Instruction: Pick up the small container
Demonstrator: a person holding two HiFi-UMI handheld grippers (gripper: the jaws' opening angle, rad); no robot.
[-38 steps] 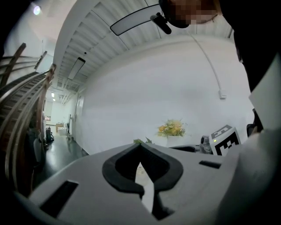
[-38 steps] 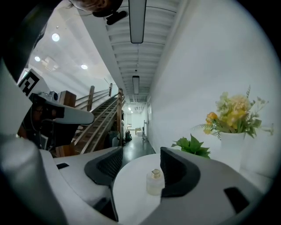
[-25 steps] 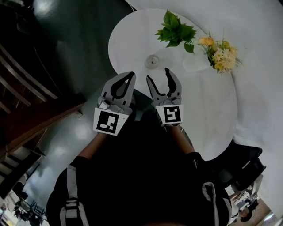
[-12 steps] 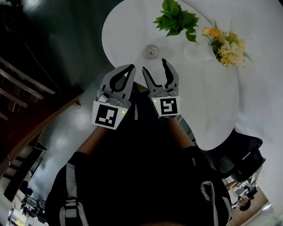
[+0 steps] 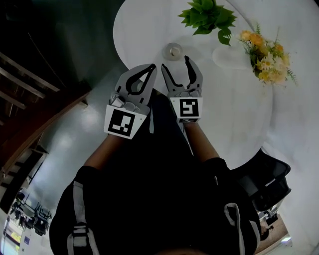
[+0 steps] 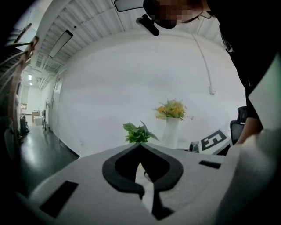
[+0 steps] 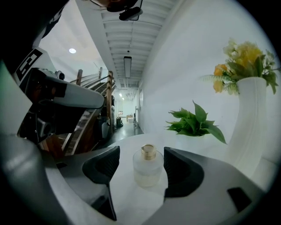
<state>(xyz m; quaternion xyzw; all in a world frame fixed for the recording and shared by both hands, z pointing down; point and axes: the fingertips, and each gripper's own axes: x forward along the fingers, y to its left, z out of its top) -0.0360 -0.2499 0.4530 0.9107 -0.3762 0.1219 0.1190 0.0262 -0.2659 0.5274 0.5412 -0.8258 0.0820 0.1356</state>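
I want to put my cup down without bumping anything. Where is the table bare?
Bare: the wide stretch of table between the flower vase and the near rim, and the strip left of the small container toward the rim. Crowded: the far side, where the green plant, vase and container stand close together.

The small container [image 5: 173, 50] sits on the round surface [image 5: 239, 114], close to the edge nearest the person. The leafy plant [image 5: 208, 15] is behind it and a bit to the right, with the vase of flowers [image 7: 251, 118] further right. A chair [image 5: 266, 177] stands off the surface's near-right side.
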